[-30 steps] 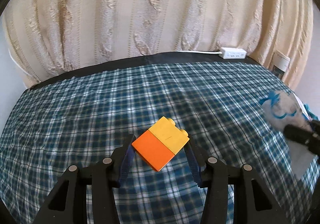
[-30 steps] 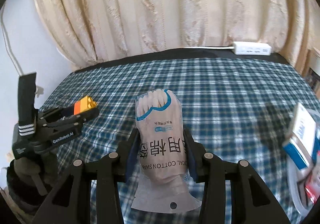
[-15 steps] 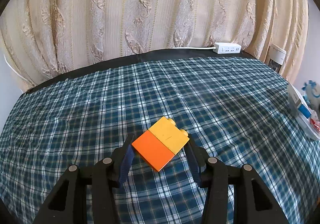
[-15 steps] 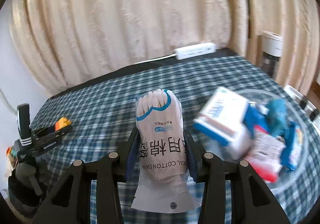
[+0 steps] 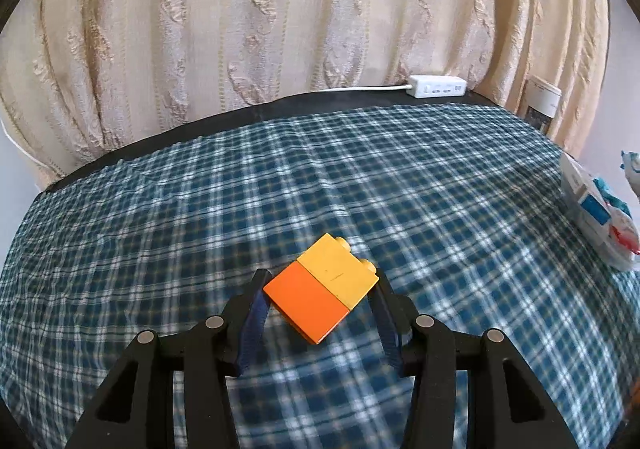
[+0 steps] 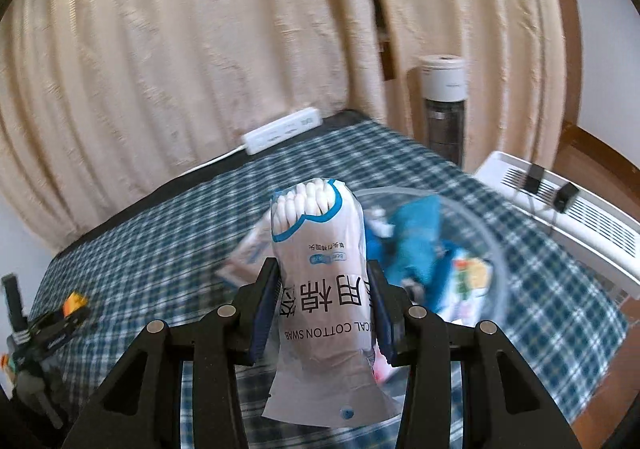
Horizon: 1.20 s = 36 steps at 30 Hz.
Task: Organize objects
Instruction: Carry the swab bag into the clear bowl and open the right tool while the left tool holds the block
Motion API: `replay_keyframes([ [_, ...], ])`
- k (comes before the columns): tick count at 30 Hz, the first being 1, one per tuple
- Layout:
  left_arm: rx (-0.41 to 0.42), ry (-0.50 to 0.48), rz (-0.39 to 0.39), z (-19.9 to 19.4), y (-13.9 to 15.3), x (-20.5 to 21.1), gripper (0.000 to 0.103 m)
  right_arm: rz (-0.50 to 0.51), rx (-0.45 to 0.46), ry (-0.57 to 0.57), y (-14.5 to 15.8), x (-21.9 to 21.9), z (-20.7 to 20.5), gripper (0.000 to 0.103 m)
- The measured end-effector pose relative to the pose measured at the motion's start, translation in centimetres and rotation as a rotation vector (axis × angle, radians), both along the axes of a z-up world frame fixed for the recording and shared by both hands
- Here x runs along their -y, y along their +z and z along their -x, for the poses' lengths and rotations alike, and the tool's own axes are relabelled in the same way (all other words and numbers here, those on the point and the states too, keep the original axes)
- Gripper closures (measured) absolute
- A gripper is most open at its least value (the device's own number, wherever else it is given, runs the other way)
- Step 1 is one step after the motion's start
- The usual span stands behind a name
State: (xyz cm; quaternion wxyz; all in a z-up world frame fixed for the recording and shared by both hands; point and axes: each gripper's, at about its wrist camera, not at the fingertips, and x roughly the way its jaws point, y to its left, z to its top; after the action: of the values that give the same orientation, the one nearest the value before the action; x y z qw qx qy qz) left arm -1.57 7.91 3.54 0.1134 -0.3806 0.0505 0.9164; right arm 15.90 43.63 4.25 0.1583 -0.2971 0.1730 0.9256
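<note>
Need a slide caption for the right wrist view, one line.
Right tongs hold a cotton swab pack in front of a clear bowl of mixed items on a checked tablecloth.

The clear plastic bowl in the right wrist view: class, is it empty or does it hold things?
Holds things. Inside the clear plastic bowl lie a crumpled blue item and blurred printed packets.

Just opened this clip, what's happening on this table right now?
A person is tidying with a gripper in each hand. The right gripper is shut on a bag of cotton swabs, held above a clear bowl that already holds packets and a blue item. The left gripper is shut on an orange and yellow toy brick stack over the checked tablecloth.
</note>
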Motion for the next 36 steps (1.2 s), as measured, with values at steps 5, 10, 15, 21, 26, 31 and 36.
replay_keyframes([
  [5, 0.006, -0.024, -0.029, -0.5, 0.7, -1.4, 0.051, 0.006, 0.032, -0.030, -0.5, -3.1, 0.8, 0.059],
  [10, 0.004, -0.045, -0.045, -1.0, 1.4, -3.1, 0.051, 0.014, 0.047, -0.024, -0.5, -5.2, 2.6, 0.059],
  [15, -0.007, -0.073, -0.038, -1.5, 2.1, -4.9, 0.051, 0.019, 0.081, 0.012, -1.2, -6.3, 5.1, 0.059],
  [21, -0.018, -0.108, -0.033, -2.0, 2.9, -6.9, 0.051, 0.014, 0.124, 0.055, -2.1, -6.7, 7.2, 0.059],
  [26, -0.025, -0.144, -0.030, -2.3, 3.6, -8.7, 0.051, 0.003, 0.158, 0.083, -2.7, -6.5, 7.6, 0.059],
  [31, -0.032, -0.194, -0.040, -2.8, 4.4, -11.2, 0.051, 0.020, 0.137, 0.066, -3.0, -7.2, 6.8, 0.056],
  [36, -0.041, -0.253, -0.040, -3.4, 5.1, -14.0, 0.051, 0.056, 0.053, 0.072, -2.1, -7.4, 4.8, 0.046],
])
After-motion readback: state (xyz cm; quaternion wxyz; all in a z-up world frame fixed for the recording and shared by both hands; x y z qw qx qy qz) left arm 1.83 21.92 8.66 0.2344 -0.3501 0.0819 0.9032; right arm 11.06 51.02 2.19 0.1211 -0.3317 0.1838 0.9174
